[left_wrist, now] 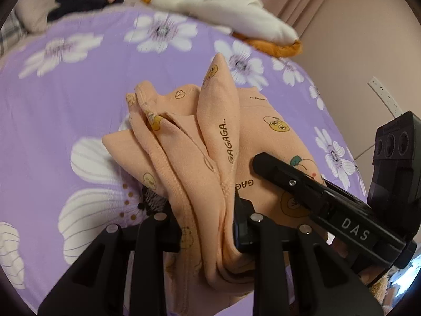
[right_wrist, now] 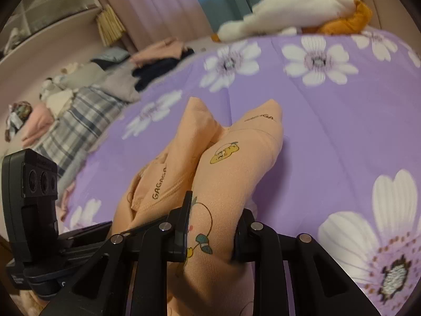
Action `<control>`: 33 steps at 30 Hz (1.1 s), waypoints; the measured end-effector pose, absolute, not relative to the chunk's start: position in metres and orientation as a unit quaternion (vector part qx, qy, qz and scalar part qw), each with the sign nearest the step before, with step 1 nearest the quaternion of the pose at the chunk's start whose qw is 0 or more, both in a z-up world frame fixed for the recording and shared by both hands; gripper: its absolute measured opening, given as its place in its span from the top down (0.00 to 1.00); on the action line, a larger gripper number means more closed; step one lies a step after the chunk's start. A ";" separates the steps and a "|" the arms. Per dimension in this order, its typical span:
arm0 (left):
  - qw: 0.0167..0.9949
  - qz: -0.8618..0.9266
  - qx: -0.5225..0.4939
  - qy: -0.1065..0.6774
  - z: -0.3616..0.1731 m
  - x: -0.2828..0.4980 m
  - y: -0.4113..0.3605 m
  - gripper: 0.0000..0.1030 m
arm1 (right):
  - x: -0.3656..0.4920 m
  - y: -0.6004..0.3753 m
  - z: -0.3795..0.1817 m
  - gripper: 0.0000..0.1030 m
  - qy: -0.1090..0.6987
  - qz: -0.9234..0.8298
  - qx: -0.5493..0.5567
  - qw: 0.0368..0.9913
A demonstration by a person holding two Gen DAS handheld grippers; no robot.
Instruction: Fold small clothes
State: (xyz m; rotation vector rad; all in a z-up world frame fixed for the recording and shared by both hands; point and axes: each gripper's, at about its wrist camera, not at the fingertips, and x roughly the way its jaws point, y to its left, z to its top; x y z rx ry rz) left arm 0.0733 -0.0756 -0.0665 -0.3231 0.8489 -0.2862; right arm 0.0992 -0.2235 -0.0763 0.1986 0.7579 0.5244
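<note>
Both tools pinched the peach printed garment (left_wrist: 210, 158) at the bottom centre of their frames: the left tool (left_wrist: 208, 234) and the right tool (right_wrist: 210, 234) gripped neighbouring bunched folds, its long axis running upward over the purple floral bed (right_wrist: 329, 131).

right gripper (right_wrist: 210, 233) pinches peach garment (right_wrist: 236, 163) above purple bedspread (right_wrist: 329, 121).

The garment (left_wrist: 200, 142) is bunched mid-frame on the bed (left_wrist: 65, 92); a plush toy (left_wrist: 223, 13) is laid behind it, clothes (right_wrist: 86, 100) at upper left.
</note>
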 end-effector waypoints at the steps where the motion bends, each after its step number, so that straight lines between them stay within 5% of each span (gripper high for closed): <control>1: 0.892 -0.139 -0.154 0.403 -0.061 0.070 -0.078 0.75 | 0.097 -0.228 -0.071 0.75 0.356 0.258 0.101 0.892; 25: 0.899 -0.076 -0.096 0.420 -0.099 0.075 -0.097 0.74 | 0.102 -0.240 -0.102 0.75 0.365 0.255 0.104 0.889; 33: 0.886 -0.048 -0.107 0.448 -0.126 0.079 -0.092 0.52 | 0.109 -0.242 -0.125 0.66 0.421 0.214 0.101 0.876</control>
